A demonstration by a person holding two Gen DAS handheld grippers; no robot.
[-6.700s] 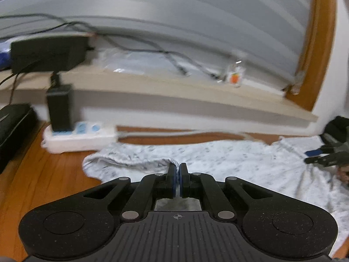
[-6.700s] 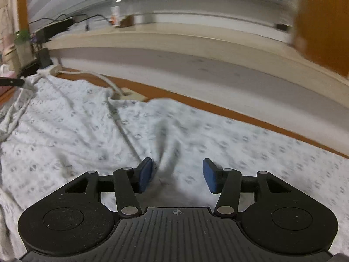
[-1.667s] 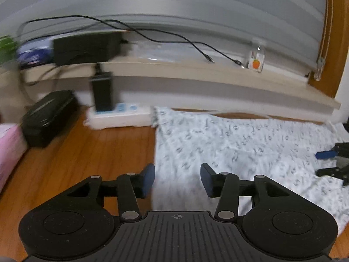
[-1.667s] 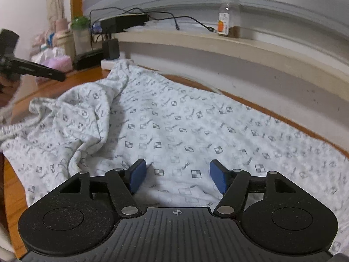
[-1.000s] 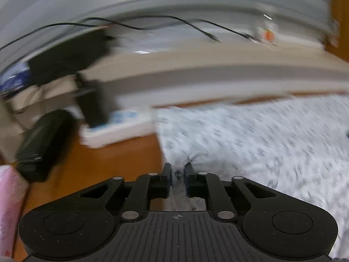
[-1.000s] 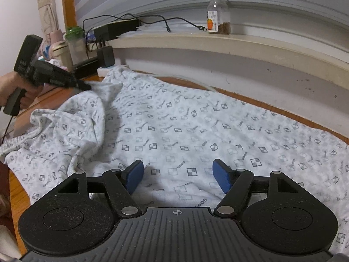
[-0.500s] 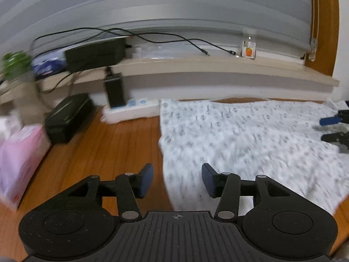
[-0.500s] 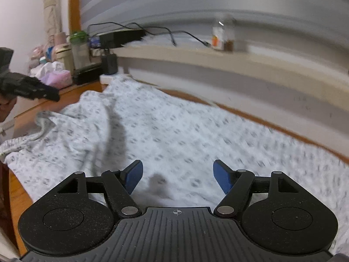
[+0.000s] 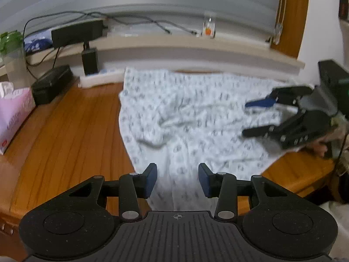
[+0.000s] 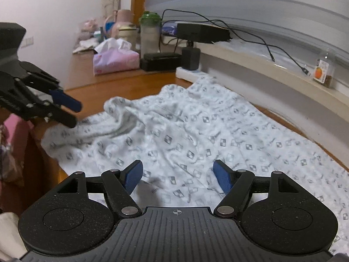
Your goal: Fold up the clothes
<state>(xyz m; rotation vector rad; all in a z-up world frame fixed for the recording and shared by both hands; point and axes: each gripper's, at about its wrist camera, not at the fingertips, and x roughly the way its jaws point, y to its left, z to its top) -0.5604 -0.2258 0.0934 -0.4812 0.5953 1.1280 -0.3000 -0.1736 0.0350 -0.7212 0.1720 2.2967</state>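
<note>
- We hold the left gripper (image 9: 177,180) above the near edge of the patterned garment (image 9: 192,118); its jaws stand partly apart with nothing pinched, having just been closing a little, and the cloth lies below the gap.
- Our right gripper (image 10: 177,179) hangs over the same garment with its jaws wide and empty, the blue pads (image 10: 222,179) clear of the fabric.
- The garment, white with small grey squares, lies spread across the wooden tabletop (image 9: 65,131), rumpled into a fold near its middle and reaching back to the wall below the sill (image 9: 174,43).
- From the left wrist we see the right gripper at the cloth's far right side, with fingers of a hand (image 9: 320,147) behind it.
- Left of the cloth stand a pink tissue box (image 9: 13,113), a black case (image 9: 51,84), a white power strip (image 9: 98,78) and a plugged-in adapter (image 9: 89,60).
- On the sill sit a small jar (image 9: 209,27) with an orange label and a black box (image 9: 76,32) with trailing cables.
</note>
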